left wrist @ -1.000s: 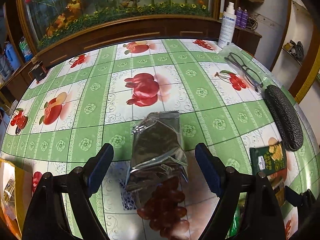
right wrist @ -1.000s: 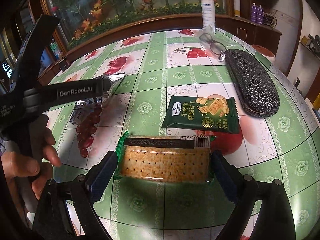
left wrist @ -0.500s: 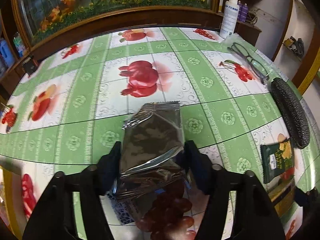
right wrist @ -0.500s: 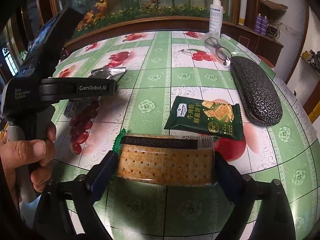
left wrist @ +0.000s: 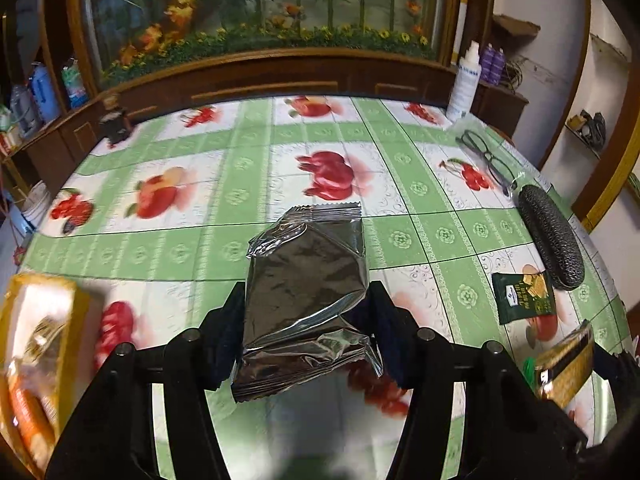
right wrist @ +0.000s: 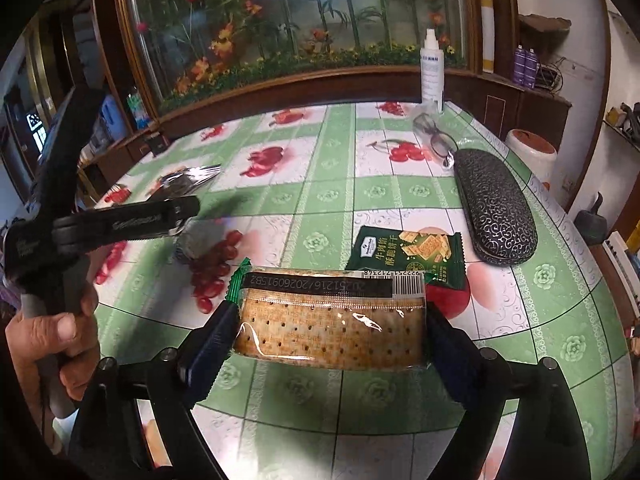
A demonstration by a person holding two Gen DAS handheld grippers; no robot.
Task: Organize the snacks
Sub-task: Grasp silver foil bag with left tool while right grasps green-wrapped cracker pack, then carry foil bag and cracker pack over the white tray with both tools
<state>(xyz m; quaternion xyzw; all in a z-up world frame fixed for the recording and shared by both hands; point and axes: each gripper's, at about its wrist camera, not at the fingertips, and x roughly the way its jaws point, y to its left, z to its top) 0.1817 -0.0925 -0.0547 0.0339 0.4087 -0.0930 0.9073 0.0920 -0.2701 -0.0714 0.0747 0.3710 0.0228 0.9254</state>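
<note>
A silver pouch (left wrist: 306, 296) is clamped between the pads of the left gripper (left wrist: 306, 320) and is held clear of the table (left wrist: 200, 240); its printed face is turned away, so no label can be read. A clear cracker pack (right wrist: 330, 320) is gripped by its two ends in the right gripper (right wrist: 330, 332), whose jaws are closing slightly on it; the lettering on the dark strip appears upside down. A green pouch (right wrist: 404, 254) lies flat toward the table's right edge, its lower edge partly hidden behind the cracker pack. Just beyond it, along the right edge, a dark case (right wrist: 494, 216) is seen, with glasses (right wrist: 434, 140) and a spray bottle (right wrist: 431, 70) toward the far right corner. At the near left corner, an orange bag (left wrist: 36, 356) is cut off by the frame and blurred, so its contents cannot be made out. In the right wrist view, the left gripper's body is blurred, its lettering unreadable, and only part of the hand (right wrist: 56, 336) on its handle is visible.
</note>
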